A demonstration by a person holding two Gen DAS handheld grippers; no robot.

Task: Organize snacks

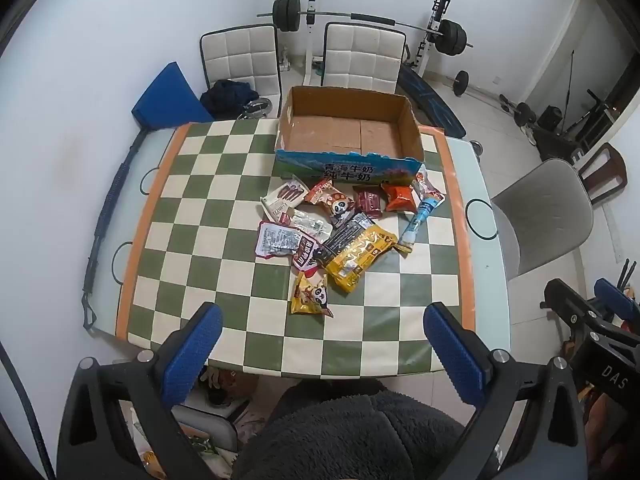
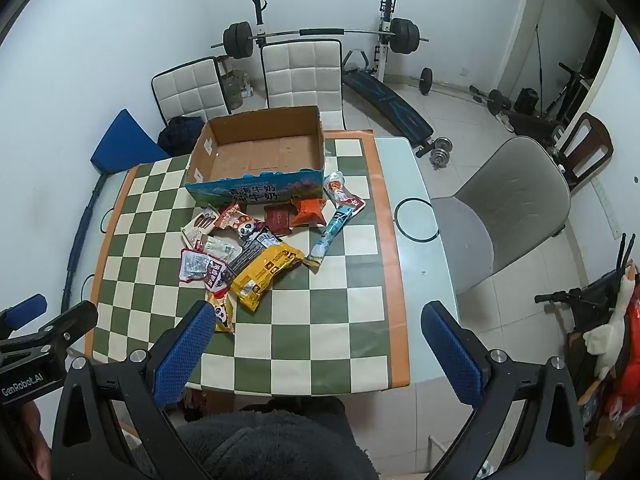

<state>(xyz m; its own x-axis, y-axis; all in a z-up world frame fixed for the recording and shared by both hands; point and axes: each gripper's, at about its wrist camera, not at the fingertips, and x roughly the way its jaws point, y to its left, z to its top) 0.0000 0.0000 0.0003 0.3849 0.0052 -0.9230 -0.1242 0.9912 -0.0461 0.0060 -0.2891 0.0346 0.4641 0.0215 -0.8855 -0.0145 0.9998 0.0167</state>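
An empty cardboard box (image 1: 348, 128) with a blue printed front stands at the far side of the checkered table (image 1: 224, 208); it also shows in the right wrist view (image 2: 260, 148). Several snack packets lie in a loose pile in front of it: a big yellow bag (image 1: 358, 256), a small panda packet (image 1: 311, 296), an orange packet (image 1: 398, 197), a long blue tube (image 1: 418, 220). My left gripper (image 1: 322, 344) is open and empty above the near table edge. My right gripper (image 2: 318, 342) is open and empty, also at the near edge.
Two white padded chairs (image 1: 240, 60) stand behind the table and a grey chair (image 2: 508, 204) at its right. A barbell rack (image 1: 372, 20), a weight bench and dumbbells fill the back of the room. A blue cushion (image 1: 170, 96) leans at the far left.
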